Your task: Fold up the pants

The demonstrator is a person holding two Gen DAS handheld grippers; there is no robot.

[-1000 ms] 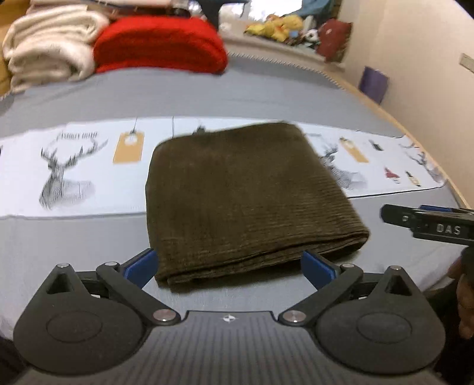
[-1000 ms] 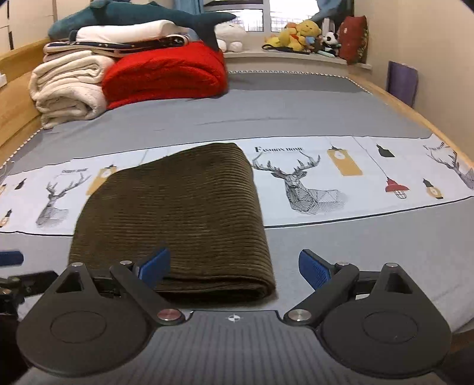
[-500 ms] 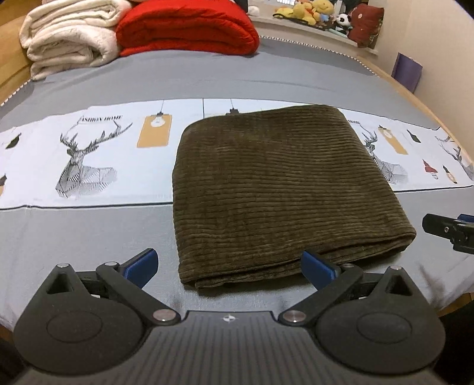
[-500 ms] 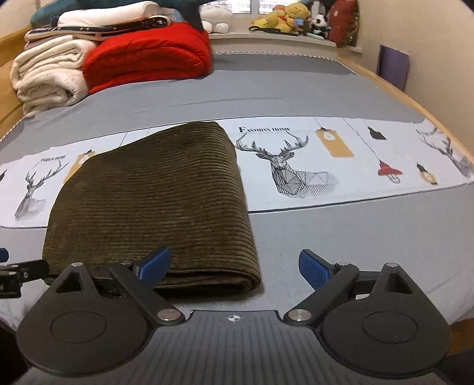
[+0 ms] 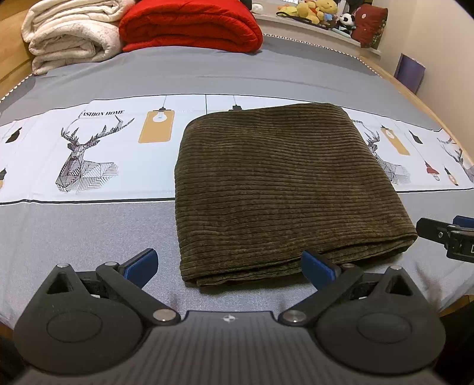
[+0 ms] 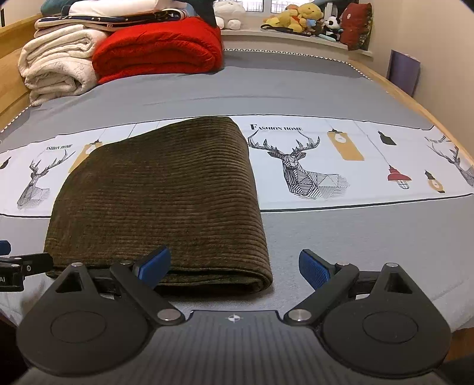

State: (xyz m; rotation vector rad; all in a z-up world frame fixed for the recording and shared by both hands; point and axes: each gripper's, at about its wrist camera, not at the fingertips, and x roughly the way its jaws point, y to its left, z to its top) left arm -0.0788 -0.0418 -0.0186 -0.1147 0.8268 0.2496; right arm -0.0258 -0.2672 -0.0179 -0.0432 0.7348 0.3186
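The dark olive corduroy pants lie folded into a flat rectangle on the bed, also seen in the right wrist view as pants. My left gripper hovers open just short of the fold's near edge, nothing between its blue pads. My right gripper is open too, in front of the pants' near right corner. The right gripper's tip shows at the right edge of the left wrist view, and the left gripper's tip at the left edge of the right wrist view.
The bed has a grey sheet with a white deer-print band. A rolled red blanket and a cream blanket lie at the far end. Plush toys line the sill. A wall runs along the right.
Both grippers have pulled back and shifted sideways; the pants now sit further right in the left wrist view. The pants themselves lie unmoved, and both grippers stay open.
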